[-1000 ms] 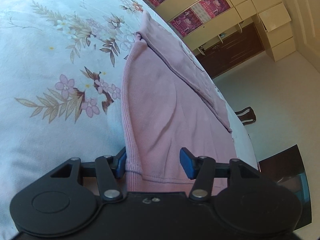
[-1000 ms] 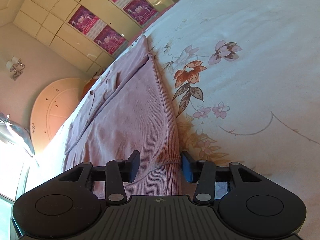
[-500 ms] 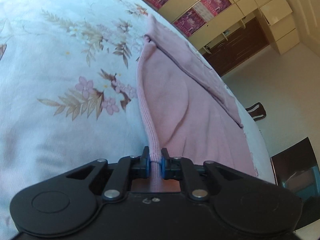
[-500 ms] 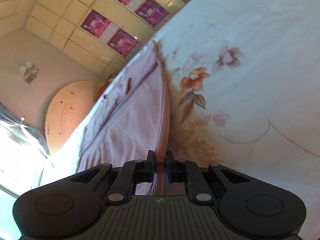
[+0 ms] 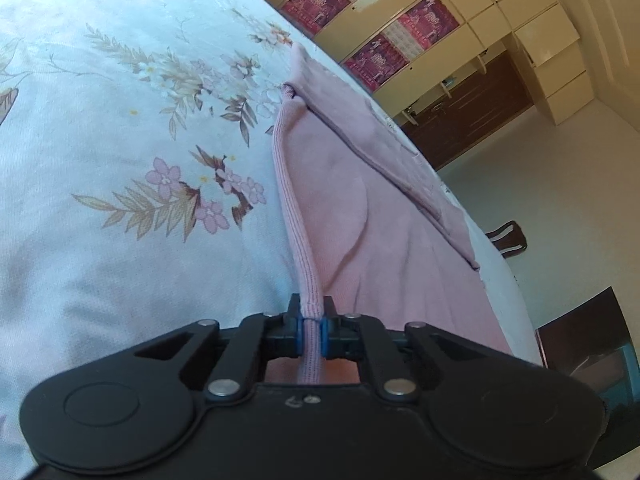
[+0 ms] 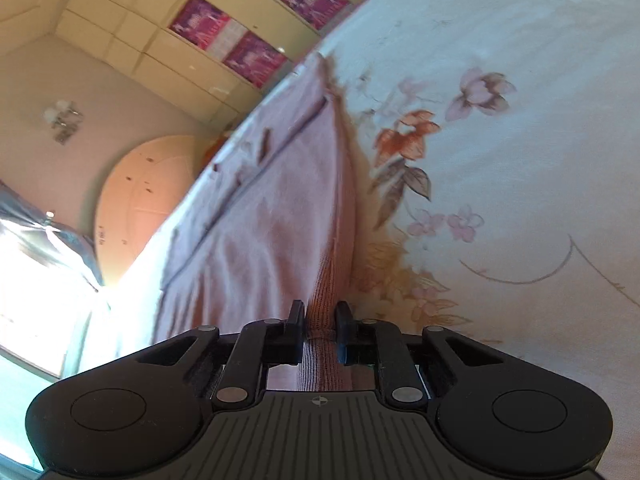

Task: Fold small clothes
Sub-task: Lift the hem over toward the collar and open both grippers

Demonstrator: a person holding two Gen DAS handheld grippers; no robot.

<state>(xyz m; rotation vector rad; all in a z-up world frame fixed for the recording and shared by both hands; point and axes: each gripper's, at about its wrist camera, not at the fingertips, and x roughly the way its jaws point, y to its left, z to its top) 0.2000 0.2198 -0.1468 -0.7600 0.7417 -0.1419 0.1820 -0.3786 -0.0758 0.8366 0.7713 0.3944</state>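
Note:
A pink garment [image 5: 360,220] lies spread on the floral bedsheet [image 5: 120,120], with a folded panel along its far side. My left gripper [image 5: 311,308] is shut on its ribbed hem, which is pinched into a narrow ridge running away from the pads. In the right wrist view the same pink garment [image 6: 280,208] stretches ahead over the floral bedsheet [image 6: 520,160]. My right gripper [image 6: 320,312] has the ribbed hem bunched between its pads, and its jaws are opening slightly while the cloth still fills the gap.
Cream cabinets with magenta posters [image 5: 400,20] and a dark wooden unit [image 5: 472,120] stand beyond the bed's far edge. A dark piece of furniture [image 5: 580,332] is on the floor at the right. A rounded headboard [image 6: 144,184] and a bright window [image 6: 32,280] lie to the left.
Both grippers went from open around the hem to closed on it, gathering the flat edge into a raised ridge. The right jaws now stand a little wider than half a second ago.

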